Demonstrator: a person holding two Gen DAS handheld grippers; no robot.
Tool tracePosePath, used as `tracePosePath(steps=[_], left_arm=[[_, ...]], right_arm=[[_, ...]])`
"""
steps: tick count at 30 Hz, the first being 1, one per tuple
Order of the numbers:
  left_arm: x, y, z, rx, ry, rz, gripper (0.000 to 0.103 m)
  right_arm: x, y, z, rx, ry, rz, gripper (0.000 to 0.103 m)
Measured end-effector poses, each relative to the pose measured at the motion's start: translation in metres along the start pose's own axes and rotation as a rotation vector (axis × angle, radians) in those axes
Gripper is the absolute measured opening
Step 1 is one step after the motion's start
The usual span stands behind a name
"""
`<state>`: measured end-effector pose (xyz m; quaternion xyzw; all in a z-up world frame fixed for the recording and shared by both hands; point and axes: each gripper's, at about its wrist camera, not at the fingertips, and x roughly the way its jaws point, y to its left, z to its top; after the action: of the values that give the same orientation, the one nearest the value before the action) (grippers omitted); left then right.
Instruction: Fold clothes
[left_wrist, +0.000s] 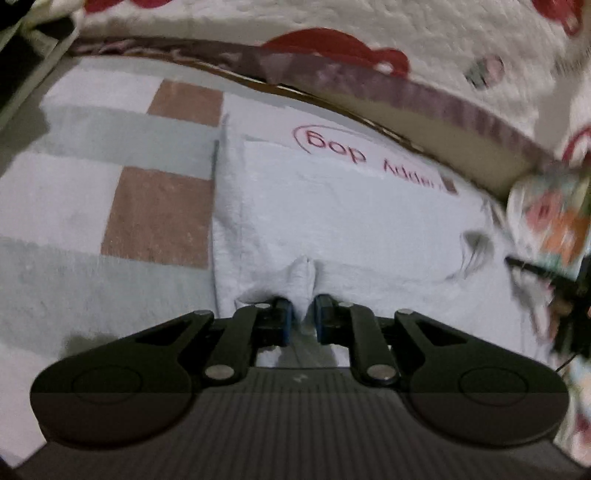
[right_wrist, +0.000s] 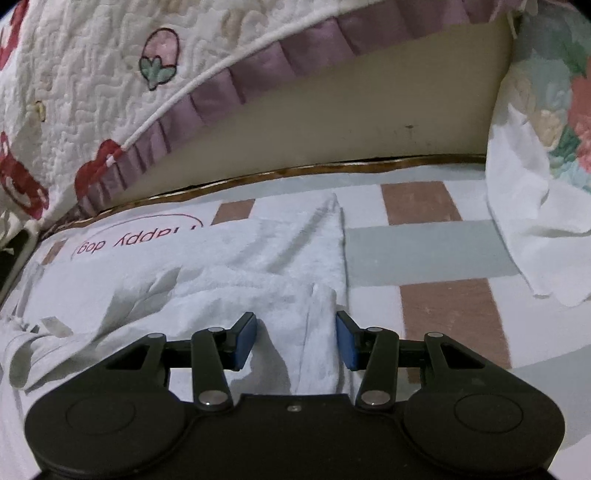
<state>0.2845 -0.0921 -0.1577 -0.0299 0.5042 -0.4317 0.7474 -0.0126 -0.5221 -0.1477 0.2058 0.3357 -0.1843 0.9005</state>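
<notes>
- Risk: left gripper (left_wrist: 303, 314), jaws pinched on a thin ridge of the white garment (left_wrist: 351, 221), may lose it when lifting.
- Right gripper (right_wrist: 295, 339) jaws open astride a fold, gripping nothing; uneven lift would skew the fold.

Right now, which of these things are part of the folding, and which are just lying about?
Part of the folding:
white T-shirt
left tongs, pinching a fold of it
right tongs, open over its edge

Lying about:
checked sheet
quilted bedspread
floral cloth

Floral fabric (left_wrist: 550, 221) blurred, shirt lettering (left_wrist: 413, 170) smeared — partly unreadable
</notes>
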Motion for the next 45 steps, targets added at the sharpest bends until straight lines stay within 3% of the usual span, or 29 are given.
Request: tracePosePath(steps=[3, 5, 7, 9, 11, 14, 16, 19, 21, 24, 25, 26, 27, 29, 32, 34, 35, 36, 37, 38, 40, 41, 42, 45], left_arm=[[-0.003, 0.001, 0.0, 0.007, -0.041, -0.017, 0.014], [-0.013, 0.005, 0.0, -0.003, -0.094, -0.014, 0.014], [-0.028, 0.013, 0.005, -0.037, -0.178, 0.016, 0.026], [-0.043, 0.023, 0.008, -0.057, -0.243, 0.032, 0.029], [-0.052, 0.031, 0.011, -0.059, -0.261, 0.011, 0.032], [-0.049, 0.027, 0.002, 0.007, -0.175, -0.079, 0.038], [-0.045, 0.008, -0.005, 0.125, -0.15, -0.074, 0.044], [-0.036, -0.029, -0.021, 0.351, -0.185, 0.015, 0.06], [-0.023, -0.045, -0.026, 0.451, -0.205, 0.062, 0.074], [-0.002, -0.059, -0.032, 0.548, -0.23, 0.112, 0.075], [0.003, -0.059, -0.033, 0.553, -0.224, 0.124, 0.075], [0.003, -0.059, -0.033, 0.55, -0.219, 0.11, 0.066], [0.003, -0.059, -0.034, 0.545, -0.215, 0.094, 0.034], [-0.001, -0.059, -0.035, 0.537, -0.207, 0.067, 0.001], [-0.008, -0.06, -0.034, 0.519, -0.224, 0.062, 0.001], [-0.008, -0.059, -0.032, 0.497, -0.247, 0.082, 0.005], [-0.007, -0.057, -0.03, 0.481, -0.26, 0.101, 0.012], [-0.004, -0.054, -0.029, 0.472, -0.262, 0.101, 0.026], [-0.002, -0.051, -0.029, 0.476, -0.263, 0.083, 0.034], [0.0, -0.049, -0.03, 0.481, -0.265, 0.063, 0.044], [0.005, -0.044, -0.031, 0.491, -0.268, 0.023, 0.055], [0.009, -0.044, -0.033, 0.518, -0.271, 0.011, 0.066], [0.014, -0.047, -0.035, 0.566, -0.269, 0.009, 0.07], [0.02, -0.059, -0.039, 0.671, -0.239, 0.071, 0.071]], right_arm=[[0.004, 0.001, -0.002, 0.003, -0.023, -0.018, 0.048], [0.004, 0.001, -0.003, 0.005, -0.037, -0.039, 0.039], [0.003, 0.001, -0.005, 0.006, -0.044, -0.065, 0.038], [0.003, 0.001, -0.007, -0.001, -0.042, -0.085, 0.038], [0.003, 0.0, -0.008, -0.009, -0.038, -0.098, 0.037], [0.001, 0.001, -0.007, 0.006, -0.034, -0.116, 0.037], [-0.003, 0.004, -0.008, 0.022, -0.045, -0.125, 0.037], [-0.015, 0.013, -0.013, 0.019, -0.086, -0.086, 0.018], [-0.018, 0.019, -0.015, -0.015, -0.084, -0.072, 0.017], [-0.018, 0.025, -0.017, -0.056, -0.075, -0.067, 0.017], [-0.017, 0.025, -0.016, -0.063, -0.073, -0.068, 0.018], [-0.016, 0.025, -0.015, -0.062, -0.072, -0.059, 0.022], [-0.015, 0.023, -0.014, -0.058, -0.073, -0.052, 0.022], [-0.012, 0.022, -0.012, -0.053, -0.076, -0.05, 0.027], [-0.003, 0.019, -0.012, -0.059, -0.05, -0.051, 0.04], [0.005, 0.016, -0.011, -0.059, -0.024, -0.052, 0.04], [0.007, 0.015, -0.011, -0.056, -0.027, -0.047, 0.041], [0.008, 0.015, -0.01, -0.051, -0.027, -0.04, 0.042], [0.006, 0.016, -0.01, -0.053, -0.035, -0.039, 0.035], [0.003, 0.019, -0.01, -0.062, -0.051, -0.044, 0.007], [-0.004, 0.025, -0.01, -0.078, -0.083, -0.053, 0.008], [-0.009, 0.027, -0.01, -0.078, -0.103, -0.063, 0.008], [-0.015, 0.029, -0.01, -0.072, -0.127, -0.076, 0.008], [-0.021, 0.032, -0.01, -0.092, -0.138, -0.113, 0.008]])
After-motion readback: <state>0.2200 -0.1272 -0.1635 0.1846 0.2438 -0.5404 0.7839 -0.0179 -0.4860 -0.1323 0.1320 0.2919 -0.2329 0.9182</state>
